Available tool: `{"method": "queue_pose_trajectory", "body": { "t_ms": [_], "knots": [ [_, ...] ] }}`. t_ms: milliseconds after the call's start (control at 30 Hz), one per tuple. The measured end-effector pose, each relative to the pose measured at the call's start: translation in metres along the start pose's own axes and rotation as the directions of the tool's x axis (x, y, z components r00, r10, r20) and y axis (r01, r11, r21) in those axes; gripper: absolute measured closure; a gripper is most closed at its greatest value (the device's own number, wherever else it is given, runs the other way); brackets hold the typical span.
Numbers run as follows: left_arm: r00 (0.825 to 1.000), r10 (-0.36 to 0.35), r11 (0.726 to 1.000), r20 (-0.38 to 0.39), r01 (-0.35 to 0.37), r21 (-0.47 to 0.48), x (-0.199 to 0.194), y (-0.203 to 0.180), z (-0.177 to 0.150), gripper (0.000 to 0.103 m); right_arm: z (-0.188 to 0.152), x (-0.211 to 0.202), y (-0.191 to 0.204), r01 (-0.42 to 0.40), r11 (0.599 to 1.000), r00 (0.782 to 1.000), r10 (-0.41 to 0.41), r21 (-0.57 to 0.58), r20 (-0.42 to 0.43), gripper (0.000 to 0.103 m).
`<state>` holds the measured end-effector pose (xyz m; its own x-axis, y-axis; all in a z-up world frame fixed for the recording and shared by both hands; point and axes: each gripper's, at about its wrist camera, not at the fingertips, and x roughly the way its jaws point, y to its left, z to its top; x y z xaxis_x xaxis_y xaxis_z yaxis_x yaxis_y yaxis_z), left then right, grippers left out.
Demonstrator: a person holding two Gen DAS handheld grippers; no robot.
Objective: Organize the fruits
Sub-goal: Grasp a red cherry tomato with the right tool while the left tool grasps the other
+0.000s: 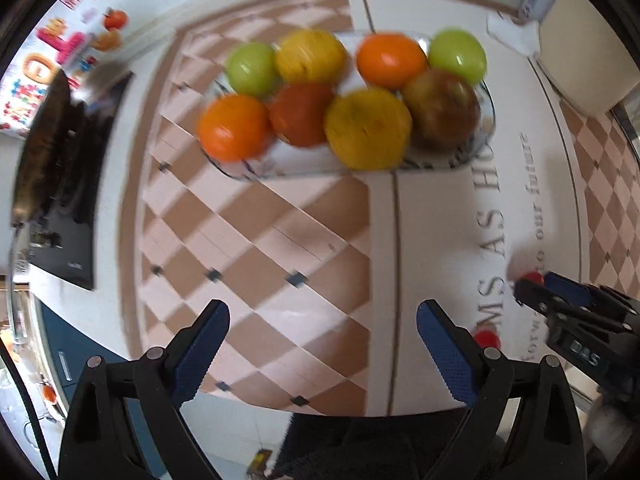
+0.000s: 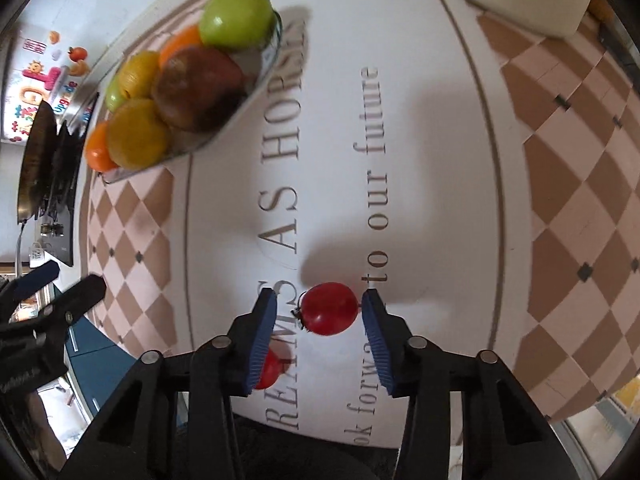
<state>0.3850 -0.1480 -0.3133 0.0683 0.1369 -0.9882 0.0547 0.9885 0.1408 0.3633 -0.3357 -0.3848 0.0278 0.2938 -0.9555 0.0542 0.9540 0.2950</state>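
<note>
My right gripper (image 2: pixel 320 308) has its jaws straddling the small round red tomato (image 2: pixel 329 309) on the counter (image 2: pixel 440 200), not yet clamped, well short of the heaped glass fruit tray (image 2: pixel 256 80), while my left gripper (image 1: pixel 322 316) hangs open and empty.

red tomato (image 2: pixel 329 309) glossy, smooth skin. tongs (image 2: pixel 320 312) matt black plastic, blue pads (image 2: pixel 265 336) ribbed, rubbery looking. green apple (image 2: pixel 237 17) shiny. tray (image 1: pixel 486 136) looks clear glass. bench (image 2: pixel 440 160) cover smooth, printed, slight sheen.
</note>
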Motion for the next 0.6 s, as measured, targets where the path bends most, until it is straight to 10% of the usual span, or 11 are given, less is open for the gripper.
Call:
{"method": "queue_pose_trajectory", "body": {
  "t_ms": [233, 467, 600],
  "knots": [
    [0.989, -0.095, 0.994, -0.112, 0.101, 0.046, 0.027, -0.026, -0.012, 0.007, -0.002, 0.004, 0.001, 0.021, 0.998, 0.999, -0.02, -0.056, 0.034, 0.07],
    [0.94, -0.271, 0.944, -0.208, 0.302, 0.134, 0.037, -0.082, -0.024, 0.009, -0.006, -0.022, -0.026, 0.0, 1.0, 0.998, -0.001, 0.011, 0.068, 0.07],
    [0.936, -0.261, 0.928, -0.237, 0.311, 0.205, 0.047, -0.11, -0.029, 0.04, -0.01, -0.03, -0.038, -0.003, 0.999, 0.997, -0.001, 0.051, 0.075, 0.07]
  ]
}}
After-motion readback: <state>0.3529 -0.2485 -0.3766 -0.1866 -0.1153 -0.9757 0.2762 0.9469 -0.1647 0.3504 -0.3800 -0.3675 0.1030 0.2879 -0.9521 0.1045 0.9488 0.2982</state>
